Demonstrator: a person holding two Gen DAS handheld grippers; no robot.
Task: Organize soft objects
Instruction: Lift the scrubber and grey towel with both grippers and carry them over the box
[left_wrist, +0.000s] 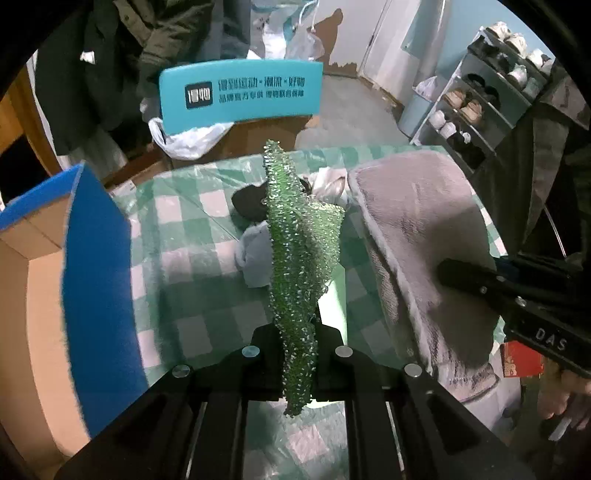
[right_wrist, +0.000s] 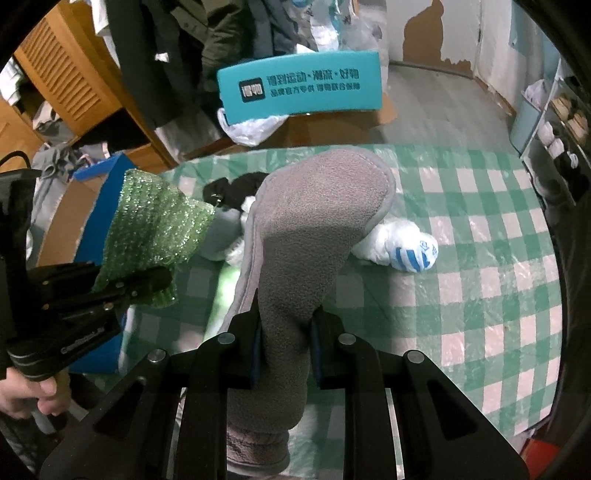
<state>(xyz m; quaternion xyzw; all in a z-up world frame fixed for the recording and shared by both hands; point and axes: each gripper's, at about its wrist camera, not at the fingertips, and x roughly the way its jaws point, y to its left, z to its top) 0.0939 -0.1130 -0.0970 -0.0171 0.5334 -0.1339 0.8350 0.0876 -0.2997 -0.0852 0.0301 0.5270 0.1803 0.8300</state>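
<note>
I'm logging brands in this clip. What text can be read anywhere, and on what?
"DAS": on the right gripper body.
Teal box: a dark square logo and two lines of Chinese characters, too blurred to quote.
Left gripper body: embossed word, unreadable.
Blue print on the white bag: unreadable.

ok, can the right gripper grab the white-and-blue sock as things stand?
Probably not yet. The right gripper is shut on the grey slipper, so its jaws are occupied. The white-and-blue sock lies uncovered on the checked tablecloth just right of the slipper, so the path looks free once it lets go.
</note>
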